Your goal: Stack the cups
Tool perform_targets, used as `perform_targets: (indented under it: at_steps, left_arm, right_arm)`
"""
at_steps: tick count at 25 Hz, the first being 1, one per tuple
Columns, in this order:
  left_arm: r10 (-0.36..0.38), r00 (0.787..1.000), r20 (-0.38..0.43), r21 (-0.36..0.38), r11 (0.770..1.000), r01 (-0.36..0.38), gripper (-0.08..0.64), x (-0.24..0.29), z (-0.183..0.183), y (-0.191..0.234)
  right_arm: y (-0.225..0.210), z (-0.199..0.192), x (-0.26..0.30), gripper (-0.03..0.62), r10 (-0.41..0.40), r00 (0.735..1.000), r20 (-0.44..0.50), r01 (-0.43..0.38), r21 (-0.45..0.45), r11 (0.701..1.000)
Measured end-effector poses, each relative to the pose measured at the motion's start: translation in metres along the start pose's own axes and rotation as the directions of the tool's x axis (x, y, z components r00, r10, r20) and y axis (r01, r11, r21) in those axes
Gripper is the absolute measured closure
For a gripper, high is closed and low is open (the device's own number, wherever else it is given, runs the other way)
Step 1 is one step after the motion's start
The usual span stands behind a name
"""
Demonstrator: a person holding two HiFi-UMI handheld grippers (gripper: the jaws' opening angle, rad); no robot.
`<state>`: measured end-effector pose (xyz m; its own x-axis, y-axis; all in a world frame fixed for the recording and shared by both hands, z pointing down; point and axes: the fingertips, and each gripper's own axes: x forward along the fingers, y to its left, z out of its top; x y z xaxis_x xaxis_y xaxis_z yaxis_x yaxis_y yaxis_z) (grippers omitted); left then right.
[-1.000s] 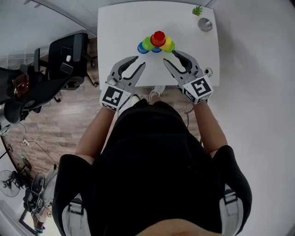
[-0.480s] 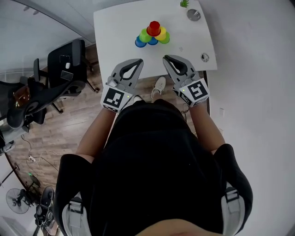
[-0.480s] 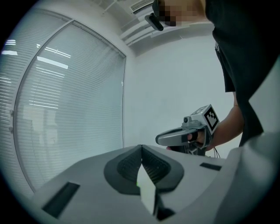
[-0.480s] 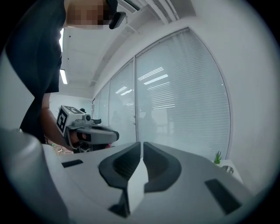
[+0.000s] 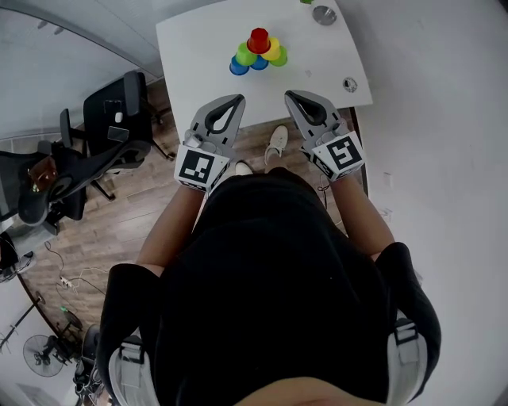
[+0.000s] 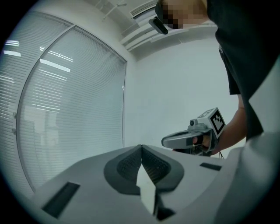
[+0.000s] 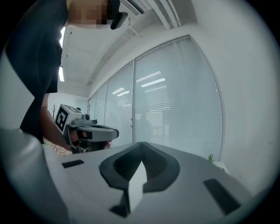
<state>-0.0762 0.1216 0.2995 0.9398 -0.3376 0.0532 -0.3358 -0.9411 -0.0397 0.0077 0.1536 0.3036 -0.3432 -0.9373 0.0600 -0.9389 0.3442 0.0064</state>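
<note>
Head view: an office chair (image 5: pixel 111 103) stands left of the white tabletop (image 5: pixel 198 55). My left tongs (image 5: pixel 238 99) hang clenched and empty at the near edge. The cups (image 5: pixel 258 49) sit well beyond them toward the far side, bunched in a small pyramid with a red one on top. My right tongs (image 5: pixel 290 96) are likewise clamped on nothing, and a round metal disc (image 5: pixel 324 14) lies at the far right corner.

The stack looks finished to me. The danger now is a knock against the tabletop edge as I back away, which could shake that top cup loose.

Against a second ago, both pairs of jaws have just been closing with nothing between them. Both tongs have drawn back toward me, leaving the cups farther off.
</note>
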Motion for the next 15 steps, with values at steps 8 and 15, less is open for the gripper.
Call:
perform_targets:
  at_steps: [8, 15]
  left_arm:
    - [0.001, 1.0, 0.006, 0.002, 1.0, -0.001, 0.549, 0.0, 0.002, 0.001]
    - [0.003, 1.0, 0.002, 0.001, 1.0, -0.003, 0.549, 0.0, 0.002, 0.006]
  right_arm:
    - [0.001, 0.009, -0.006, 0.588, -0.016, 1.0, 0.026, 0.016, -0.004, 1.0]
    - [0.004, 0.015, 0.001, 0.588, -0.013, 0.999, 0.031, 0.013, -0.017, 1.0]
